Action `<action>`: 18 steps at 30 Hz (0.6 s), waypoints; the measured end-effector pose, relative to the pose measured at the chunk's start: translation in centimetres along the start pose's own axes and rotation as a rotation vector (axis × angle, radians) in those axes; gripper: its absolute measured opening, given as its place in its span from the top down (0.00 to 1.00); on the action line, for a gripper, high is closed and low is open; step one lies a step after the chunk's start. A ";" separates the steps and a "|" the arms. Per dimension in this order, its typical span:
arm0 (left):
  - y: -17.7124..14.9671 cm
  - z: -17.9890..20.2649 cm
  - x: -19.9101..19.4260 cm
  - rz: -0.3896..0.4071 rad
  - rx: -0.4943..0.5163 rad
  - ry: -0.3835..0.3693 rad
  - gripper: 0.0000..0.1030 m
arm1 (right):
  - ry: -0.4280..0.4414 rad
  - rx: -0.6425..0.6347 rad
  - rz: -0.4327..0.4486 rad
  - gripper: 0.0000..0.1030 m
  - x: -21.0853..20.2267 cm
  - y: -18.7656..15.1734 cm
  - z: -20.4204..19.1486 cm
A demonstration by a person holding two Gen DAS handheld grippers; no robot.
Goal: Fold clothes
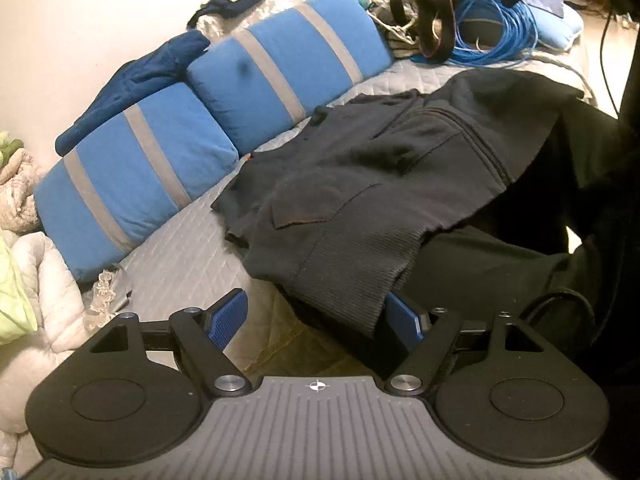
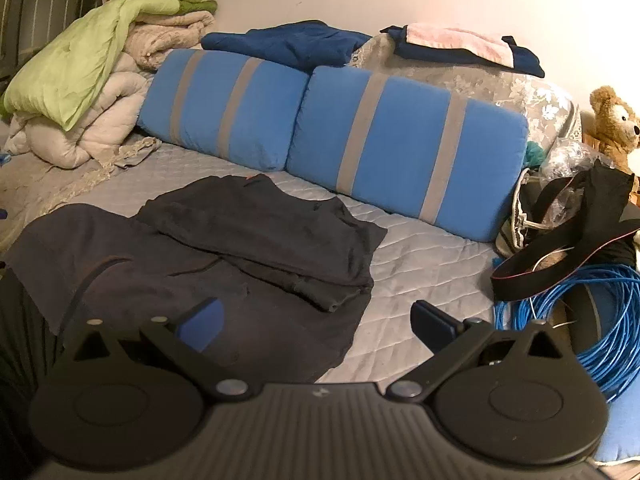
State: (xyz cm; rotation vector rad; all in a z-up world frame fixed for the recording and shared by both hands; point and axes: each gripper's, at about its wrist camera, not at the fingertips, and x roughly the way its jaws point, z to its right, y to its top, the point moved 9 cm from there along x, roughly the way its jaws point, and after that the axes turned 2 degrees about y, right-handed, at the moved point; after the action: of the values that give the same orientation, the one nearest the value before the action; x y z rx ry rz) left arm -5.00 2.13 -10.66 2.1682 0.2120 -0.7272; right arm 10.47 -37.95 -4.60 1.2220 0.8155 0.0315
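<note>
Left gripper (image 1: 316,320): jaws spread wide, gripping nothing; the ribbed hem of the dark sweatshirt (image 1: 360,184) hangs between them, against the right blue pad.
Right gripper (image 2: 316,324): jaws wide apart, empty, low over the garment's near edge and the bedspread (image 2: 420,264).
Dark sweatshirt (image 2: 224,248): lies on the grey quilted bedspread, partly folded, one layer doubled over the far half; near side droops off the bed.
Blue pillows (image 2: 400,160): two with grey stripes, along the far side, just beyond the garment.
Blue cable coil (image 2: 592,320): right of the garment, apart from it.
Teddy bear (image 2: 612,120): far right.
</note>
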 end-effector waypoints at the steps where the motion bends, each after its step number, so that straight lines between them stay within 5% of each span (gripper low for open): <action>1: 0.0 0.0 0.0 0.006 0.011 0.023 0.26 | 0.001 -0.001 -0.003 0.00 0.0 -0.1 -0.1; 6: 0.1 0.2 -0.3 0.050 0.096 0.117 0.26 | 0.005 -0.010 -0.022 0.00 0.1 -0.8 -0.3; 11: 0.1 1.0 0.1 0.040 0.122 0.132 0.26 | 0.016 0.013 -0.030 0.00 0.1 -1.5 -0.4; 15: 0.1 0.4 0.1 0.026 0.048 0.079 0.26 | 0.019 0.019 -0.038 0.00 0.0 -2.0 -0.4; 18: -0.2 -1.1 -0.4 0.041 -0.178 -0.085 0.26 | 0.026 0.037 -0.047 0.00 -0.1 -2.6 -0.2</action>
State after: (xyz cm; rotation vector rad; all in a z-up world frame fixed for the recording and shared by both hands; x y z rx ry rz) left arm -4.89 3.09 -10.01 1.9637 0.1810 -0.7465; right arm 9.26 -38.81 -6.78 1.2392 0.8706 -0.0059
